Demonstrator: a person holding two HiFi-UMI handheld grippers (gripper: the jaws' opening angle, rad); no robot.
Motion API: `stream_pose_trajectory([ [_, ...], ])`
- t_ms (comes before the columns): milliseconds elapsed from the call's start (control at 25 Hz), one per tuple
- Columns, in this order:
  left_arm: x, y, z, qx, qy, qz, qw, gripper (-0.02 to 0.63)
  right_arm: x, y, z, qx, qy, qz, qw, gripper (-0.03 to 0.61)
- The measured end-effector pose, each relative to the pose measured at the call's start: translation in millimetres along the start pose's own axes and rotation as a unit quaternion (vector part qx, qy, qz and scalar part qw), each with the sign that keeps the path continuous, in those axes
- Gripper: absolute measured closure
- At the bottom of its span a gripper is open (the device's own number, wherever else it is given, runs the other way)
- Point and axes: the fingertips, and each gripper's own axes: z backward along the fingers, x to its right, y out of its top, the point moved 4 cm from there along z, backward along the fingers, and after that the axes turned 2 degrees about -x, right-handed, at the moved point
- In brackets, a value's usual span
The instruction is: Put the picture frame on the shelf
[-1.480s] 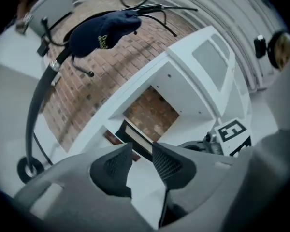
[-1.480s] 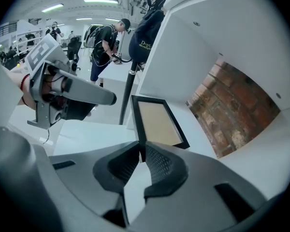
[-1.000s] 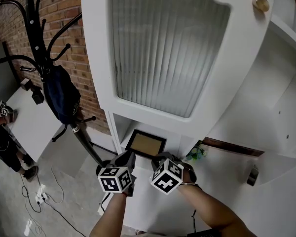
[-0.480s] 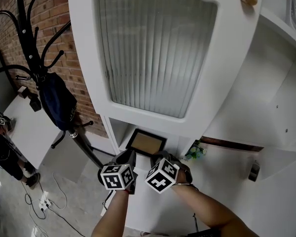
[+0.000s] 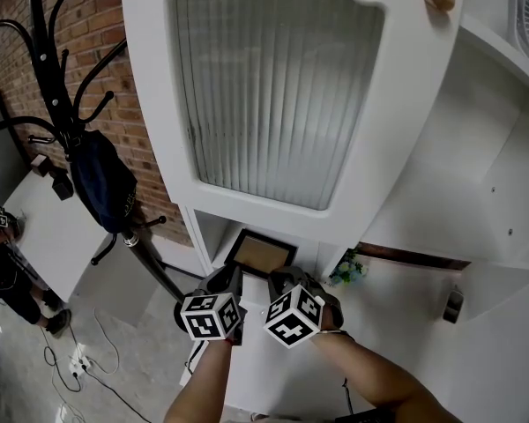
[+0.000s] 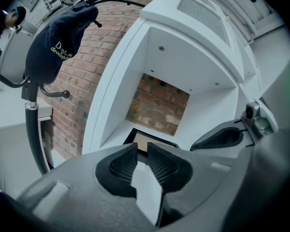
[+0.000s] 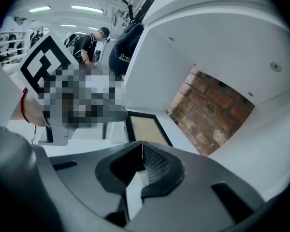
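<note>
Up close, two empty grippers hover before a frame [image 5: 262, 254] lying on a low shelf [image 7: 183, 139].
Nearest, the left gripper [image 6: 141, 146] has ribbed black jaws standing slightly spread with nothing between them. The right gripper [image 7: 142, 146] has its jaws pressed together, also empty, so the frame seems let go. Just past their tips the frame, a thin dark rectangular border around a plain tan panel, lies flat on the smooth white shelf, likely its intended spot. Behind it the open-backed compartment shows rough red brick [image 6: 159, 103]. Above is a white door [image 5: 278, 95] with ribbed frosted glass.
</note>
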Motion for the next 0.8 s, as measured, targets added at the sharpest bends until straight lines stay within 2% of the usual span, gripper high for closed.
stream_pose_trajectory([
  [160, 5.8, 7.0, 9.2, 0.013, -0.009, -0.001, 0.9999, 0.546, 1.5, 0.7, 14.0, 0.031, 0.019, -0.028, 0.999, 0.561],
  [320, 17.8, 13.4, 21.6, 0.021, -0.021, -0.023, 0.9993, 0.546, 2.8, -7.6, 29.1, 0.051, 0.047, -0.051, 0.996, 0.561],
  [520, 36.0, 12.7, 33.7, 0.026, -0.048, -0.033, 0.998, 0.546, 6.0, -15.0, 50.1, 0.077, 0.058, -0.07, 0.993, 0.561],
  [800, 66.6, 7.1, 52.9, 0.03, -0.09, -0.038, 0.9948, 0.546, 5.2, -25.9, 82.5, 0.129, 0.092, -0.117, 0.98, 0.561],
])
